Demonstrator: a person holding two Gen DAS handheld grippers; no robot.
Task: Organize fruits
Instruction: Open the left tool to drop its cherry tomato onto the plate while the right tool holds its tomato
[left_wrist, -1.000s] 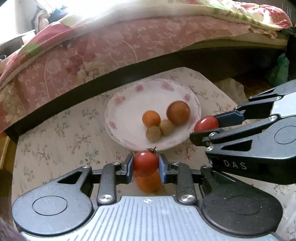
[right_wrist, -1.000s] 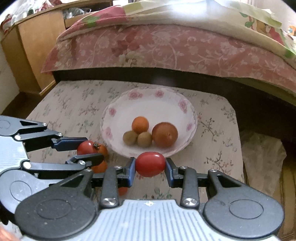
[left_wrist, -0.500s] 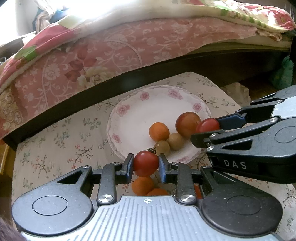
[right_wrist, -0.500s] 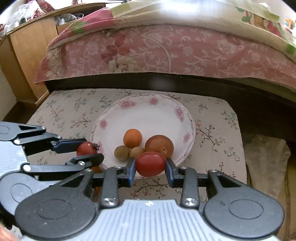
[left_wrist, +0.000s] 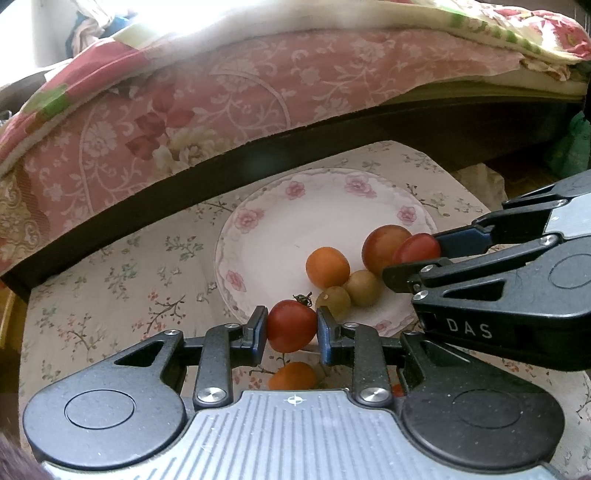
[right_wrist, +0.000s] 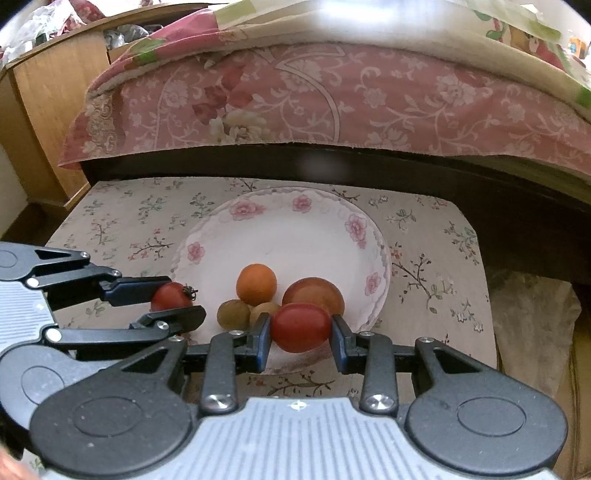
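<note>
Floral-clothed table beside bed: left gripper (left_wrist: 291, 328) clamps stemmed tomato (left_wrist: 291, 325), right gripper (right_wrist: 300, 328) clamps plain tomato (right_wrist: 300, 326), both over plate (right_wrist: 280, 236) near rim; lower onto bare porcelain, clear of piled fruit, before opening.

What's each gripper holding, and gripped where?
Left gripper: stemmed tomato, pinched across its sides. Right gripper: red tomato, also across its sides.
</note>
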